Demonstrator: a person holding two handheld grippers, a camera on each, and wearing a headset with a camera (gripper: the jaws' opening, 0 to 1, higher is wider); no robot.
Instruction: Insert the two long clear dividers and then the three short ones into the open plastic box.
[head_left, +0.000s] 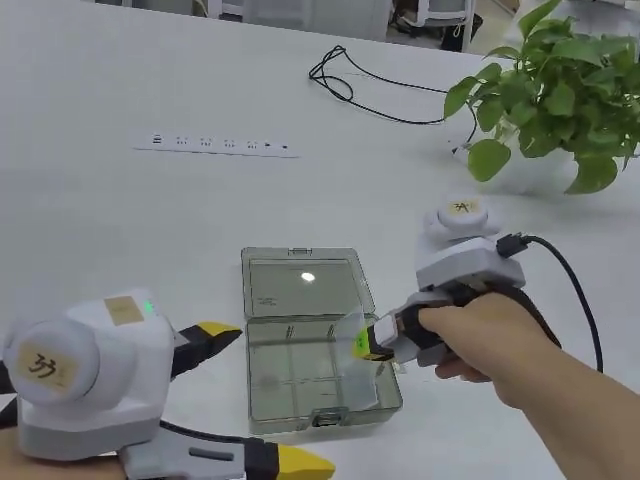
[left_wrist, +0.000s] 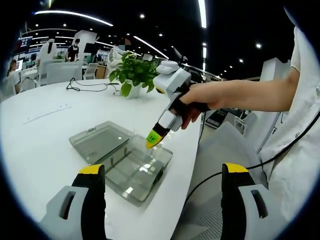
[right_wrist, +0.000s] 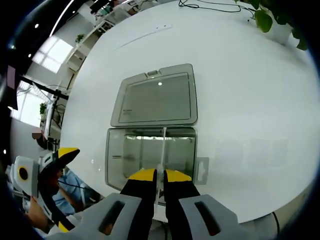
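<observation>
Your right gripper (right_wrist: 159, 175) is pinched on the divider (right_wrist: 163, 142) over the box's (head_left: 247, 370) 3 o'clock side, left gripper (head_left: 258, 398) wide open and empty at 9 o'clock, so hold it upright and ease both ends into their slots.

We see a white table (head_left: 90, 220), a white power strip (head_left: 215, 145) lying far back on it, a looped black cable (head_left: 345, 80) beyond, leafy potted plant (head_left: 555, 95) at right.
</observation>
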